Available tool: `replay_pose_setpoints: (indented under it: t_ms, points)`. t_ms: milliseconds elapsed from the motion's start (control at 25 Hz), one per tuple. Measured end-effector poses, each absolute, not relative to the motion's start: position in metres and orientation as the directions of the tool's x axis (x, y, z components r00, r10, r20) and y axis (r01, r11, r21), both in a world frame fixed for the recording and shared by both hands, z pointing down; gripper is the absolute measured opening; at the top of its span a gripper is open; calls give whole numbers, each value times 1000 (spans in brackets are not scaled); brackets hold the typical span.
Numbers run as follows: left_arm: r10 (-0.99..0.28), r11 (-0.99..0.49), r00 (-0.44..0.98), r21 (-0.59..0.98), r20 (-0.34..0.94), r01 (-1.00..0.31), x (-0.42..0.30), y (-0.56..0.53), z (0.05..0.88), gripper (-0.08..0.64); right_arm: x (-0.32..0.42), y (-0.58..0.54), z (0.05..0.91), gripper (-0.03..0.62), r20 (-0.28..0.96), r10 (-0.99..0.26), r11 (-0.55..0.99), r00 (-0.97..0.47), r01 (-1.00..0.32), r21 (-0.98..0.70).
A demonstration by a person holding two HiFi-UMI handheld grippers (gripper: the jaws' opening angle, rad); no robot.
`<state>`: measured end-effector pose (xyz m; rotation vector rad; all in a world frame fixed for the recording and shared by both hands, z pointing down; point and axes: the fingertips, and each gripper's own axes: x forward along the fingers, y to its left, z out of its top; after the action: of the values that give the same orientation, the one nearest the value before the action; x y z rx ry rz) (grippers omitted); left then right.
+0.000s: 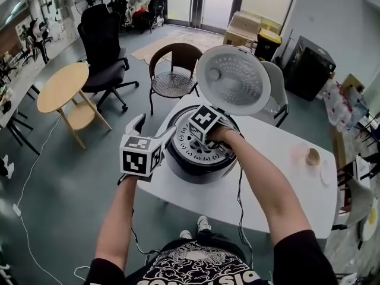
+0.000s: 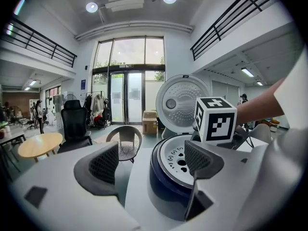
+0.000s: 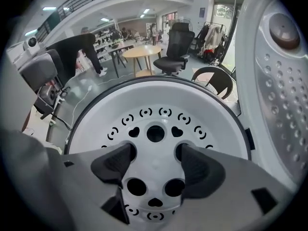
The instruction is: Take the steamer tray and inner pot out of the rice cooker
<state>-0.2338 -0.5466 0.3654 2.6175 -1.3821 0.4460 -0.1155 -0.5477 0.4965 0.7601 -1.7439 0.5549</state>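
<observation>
Right gripper view, straight down onto the steamer tray (image 3: 159,105): sits flat inside the rice cooker (image 1: 196,168) on the desk (image 1: 285,177), dead under the right gripper (image 3: 155,161), jaws spread either side of its centre, pinching nothing. Left gripper (image 2: 154,162) off beside, jaws apart, empty, farther away.

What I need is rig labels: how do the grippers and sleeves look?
The left gripper and right gripper are light grey with dark ribbed pads, each bearing a white cube of black square markers. Thin black cables trail below. The person wears a black short-sleeved T-shirt.
</observation>
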Motion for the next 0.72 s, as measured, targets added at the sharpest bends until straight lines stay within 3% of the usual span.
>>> replay_pose_setpoints:
  t_ms: [480, 720]
  points:
    - [-790, -556, 521, -18, 323, -831, -235, -543, 358, 417, -124, -544, 464, 296, 945, -264, 781, -195, -617, 91]
    - [-801, -549, 523, -11, 292, -836, -237, -529, 342, 417, -118, -536, 431, 290, 922, -316, 755, -222, -648, 103]
